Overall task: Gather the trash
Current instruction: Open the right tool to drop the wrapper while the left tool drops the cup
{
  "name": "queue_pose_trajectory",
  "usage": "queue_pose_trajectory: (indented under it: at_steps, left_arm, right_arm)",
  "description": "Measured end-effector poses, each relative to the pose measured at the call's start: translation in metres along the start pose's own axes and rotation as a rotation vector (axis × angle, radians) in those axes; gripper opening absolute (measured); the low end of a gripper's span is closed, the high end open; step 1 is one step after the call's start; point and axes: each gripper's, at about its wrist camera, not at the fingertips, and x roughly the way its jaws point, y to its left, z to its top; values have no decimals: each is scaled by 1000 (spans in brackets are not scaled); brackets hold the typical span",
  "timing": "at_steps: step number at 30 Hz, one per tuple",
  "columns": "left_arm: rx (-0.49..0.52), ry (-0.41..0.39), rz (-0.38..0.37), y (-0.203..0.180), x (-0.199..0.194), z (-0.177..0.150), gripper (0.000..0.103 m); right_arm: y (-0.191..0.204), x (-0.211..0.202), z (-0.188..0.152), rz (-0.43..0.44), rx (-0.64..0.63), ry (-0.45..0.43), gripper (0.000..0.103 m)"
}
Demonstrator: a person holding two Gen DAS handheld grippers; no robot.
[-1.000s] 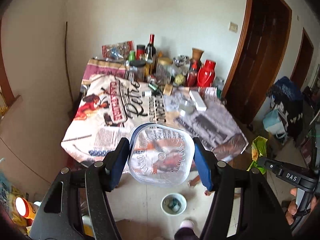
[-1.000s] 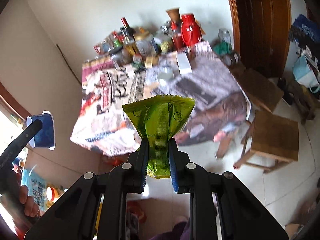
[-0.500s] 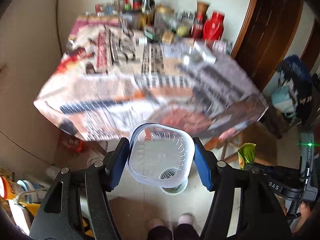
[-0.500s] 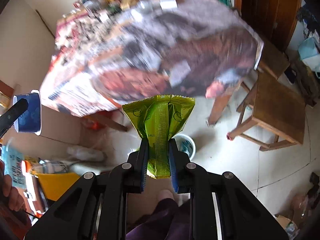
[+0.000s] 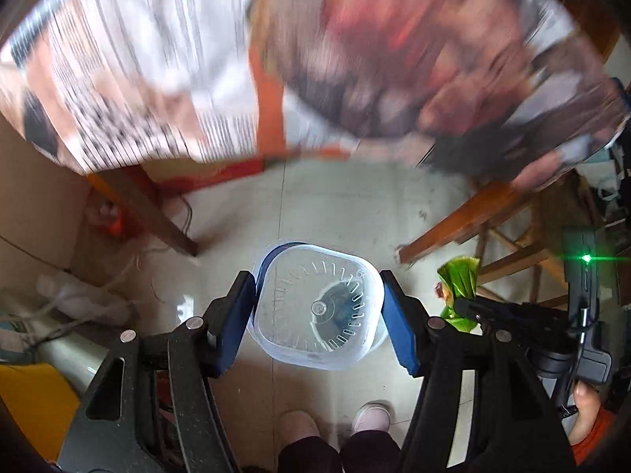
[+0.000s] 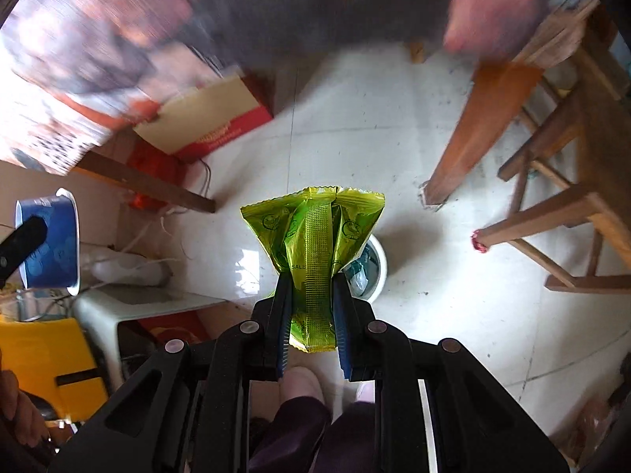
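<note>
My left gripper [image 5: 317, 307] is shut on a clear plastic cup with a blue side [image 5: 319, 303], seen bottom-on; it also shows at the left of the right wrist view [image 6: 49, 250]. My right gripper [image 6: 311, 299] is shut on a green foil snack wrapper [image 6: 313, 232], also visible in the left wrist view [image 5: 459, 285]. A small white trash bin [image 6: 376, 264] with trash inside stands on the floor just beyond and partly behind the wrapper. Through the cup's bottom the bin shows dimly.
The table with its printed cloth [image 5: 157, 79] hangs overhead, blurred. Its wooden legs [image 6: 485, 126] and a wooden stool [image 6: 572, 213] stand to the right. A red-and-tan box [image 6: 209, 118], cables, a white stool [image 6: 130, 303] and a yellow bin [image 6: 43, 362] are at left. My feet [image 5: 335, 425] are below.
Both grippers have tilted downward from the tabletop toward the floor. The white bin has come nearer to both held items. Both grips are unchanged.
</note>
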Motion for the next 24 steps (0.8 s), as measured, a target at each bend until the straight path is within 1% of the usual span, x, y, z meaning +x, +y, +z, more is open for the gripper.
queue_pose_trajectory:
  at_steps: [6,8,12,13,14,15,16,20,22,24]
  left_arm:
    - [-41,38,16,14,76,-31,62]
    - [-58,57,17,20,97,-40,62]
    - [-76,85,16,24,124,-57,62]
    - [-78,95,14,25,132,-62,62]
    - [-79,103,11,26,138,-65,62]
    - [-79,109,9,24,142,-68,62]
    - [-80,121,4,23,149,-72,62]
    - [-88,148,-22,20,166,-83,62]
    - [-87,160,-32,16,171,-86,62]
    - [-87,173,-42,11,176,-88,62]
  right_arm:
    - [0,81,-5,14,-65,43,19]
    - [-1,104,-8,38,-75,52,19]
    - [-4,141,-12,34,-80,53,21]
    - [-9,142,-12,32,-80,58,24]
    - [-10,149,-12,28,-82,71,33]
    - [-11,156,-12,20,-82,94,47]
    - [-11,165,-13,-2,-77,114,52]
    - [-9,171,-15,-57,-120,112,53]
    - [-12,168,-18,-70,-139,107,53]
    - [-16,161,-20,-70,-131,90,53]
